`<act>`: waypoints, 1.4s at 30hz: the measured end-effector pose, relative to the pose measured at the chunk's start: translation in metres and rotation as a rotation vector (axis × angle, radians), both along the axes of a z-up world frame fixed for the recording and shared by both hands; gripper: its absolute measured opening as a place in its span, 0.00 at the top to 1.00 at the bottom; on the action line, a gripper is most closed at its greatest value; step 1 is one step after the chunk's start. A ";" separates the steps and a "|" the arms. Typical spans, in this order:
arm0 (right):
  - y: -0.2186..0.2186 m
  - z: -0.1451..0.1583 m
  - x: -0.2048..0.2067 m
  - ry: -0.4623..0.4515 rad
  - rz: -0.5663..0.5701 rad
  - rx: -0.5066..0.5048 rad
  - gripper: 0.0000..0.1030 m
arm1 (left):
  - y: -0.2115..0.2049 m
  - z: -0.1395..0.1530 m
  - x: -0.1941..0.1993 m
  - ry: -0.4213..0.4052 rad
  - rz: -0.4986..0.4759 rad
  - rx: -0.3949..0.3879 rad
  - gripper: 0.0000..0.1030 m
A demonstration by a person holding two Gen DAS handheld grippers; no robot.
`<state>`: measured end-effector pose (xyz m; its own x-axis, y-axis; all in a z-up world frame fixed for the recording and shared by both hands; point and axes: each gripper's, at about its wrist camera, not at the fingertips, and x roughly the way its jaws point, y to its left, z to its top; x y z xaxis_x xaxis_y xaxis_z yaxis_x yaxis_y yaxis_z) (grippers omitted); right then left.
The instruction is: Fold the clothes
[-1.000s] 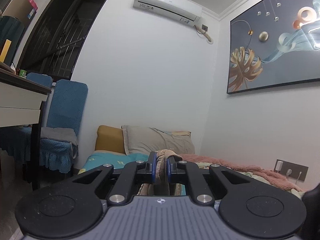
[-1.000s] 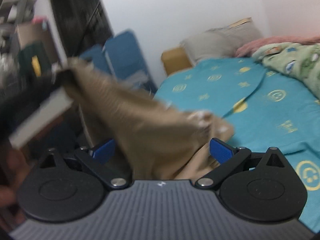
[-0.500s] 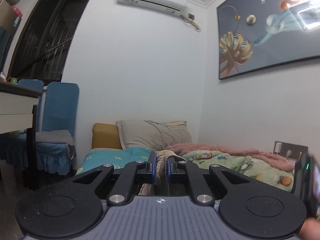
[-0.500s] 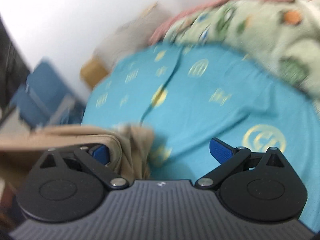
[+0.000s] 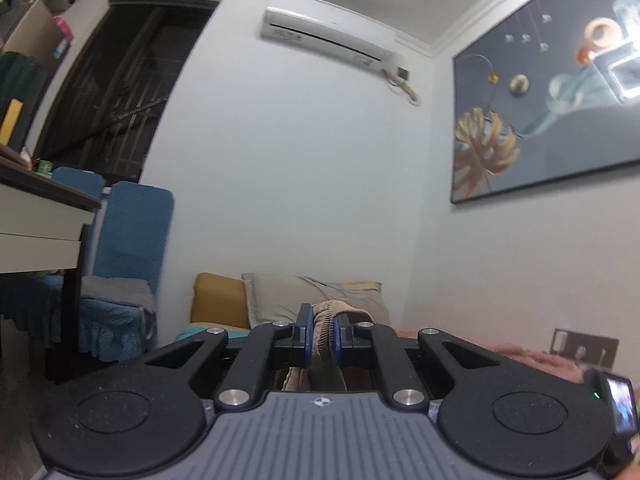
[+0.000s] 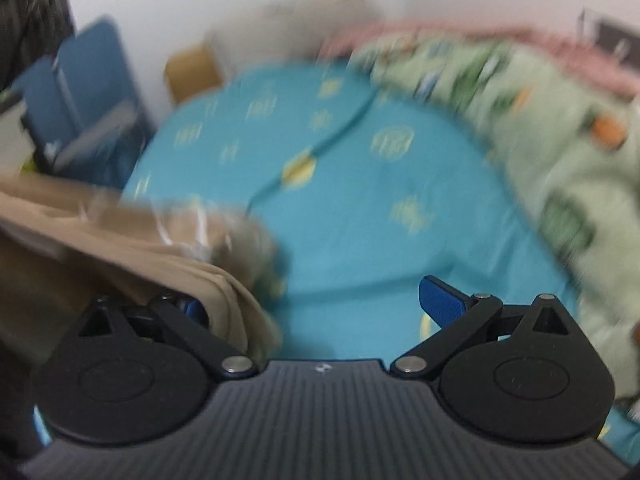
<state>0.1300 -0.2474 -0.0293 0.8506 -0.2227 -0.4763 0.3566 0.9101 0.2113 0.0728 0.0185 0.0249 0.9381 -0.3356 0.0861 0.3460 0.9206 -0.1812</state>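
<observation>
Left tongs [image 5: 320, 330] pinching tan garment [image 5: 326, 320], raised above bed. Right tongs [image 6: 316, 304] spread wide, garment fold draping over left finger [image 6: 192, 308], above teal sheet [image 6: 360, 200].

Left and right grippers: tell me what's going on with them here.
A person is folding clothes over a bed with a handheld gripper in each hand. The left gripper is shut on a bunched edge of a tan garment, held up facing the pillows. The right gripper is open above the teal bedsheet, and the garment drapes over its left finger. That view is motion-blurred.
</observation>
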 end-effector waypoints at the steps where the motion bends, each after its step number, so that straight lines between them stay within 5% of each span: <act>1: 0.001 -0.001 -0.001 0.017 0.009 0.002 0.00 | 0.003 0.001 0.001 0.000 0.009 -0.003 0.90; 4: 0.002 -0.004 -0.003 0.067 0.035 0.007 0.00 | 0.008 0.003 0.002 0.004 0.013 -0.012 0.90; 8: -0.007 0.025 -0.023 -0.105 -0.034 -0.089 0.01 | 0.008 0.004 -0.001 0.021 0.001 -0.009 0.90; 13: -0.014 0.008 -0.004 -0.059 0.111 0.061 0.59 | 0.008 -0.002 0.000 0.112 -0.005 0.039 0.90; 16: -0.004 -0.001 0.004 -0.030 0.165 0.063 0.88 | 0.009 -0.010 0.001 0.178 -0.002 0.078 0.90; 25: 0.006 0.019 -0.009 -0.152 0.211 0.035 0.88 | 0.002 -0.049 0.019 0.452 -0.022 0.233 0.86; 27: 0.003 0.018 -0.009 -0.154 0.207 0.054 0.88 | -0.006 -0.058 0.025 0.496 -0.043 0.285 0.69; 30: 0.003 0.020 -0.011 -0.167 0.210 0.064 0.88 | -0.023 -0.067 0.031 0.530 -0.051 0.390 0.59; 35: -0.003 0.026 -0.019 -0.233 0.173 0.098 0.87 | -0.046 -0.099 0.051 0.669 0.005 0.585 0.59; 38: -0.010 0.025 -0.023 -0.247 0.128 0.114 0.87 | -0.032 -0.093 0.053 0.646 0.099 0.514 0.58; 41: -0.016 0.020 -0.021 -0.209 0.092 0.102 0.84 | -0.002 -0.068 0.042 0.544 0.194 0.343 0.54; 42: -0.018 0.018 -0.020 -0.192 0.083 0.098 0.69 | 0.007 -0.058 0.038 0.506 0.218 0.288 0.53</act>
<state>0.1102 -0.2650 -0.0116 0.9411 -0.1091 -0.3201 0.2263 0.9064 0.3566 0.1106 0.0257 -0.0334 0.8886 -0.0754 -0.4524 0.0809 0.9967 -0.0072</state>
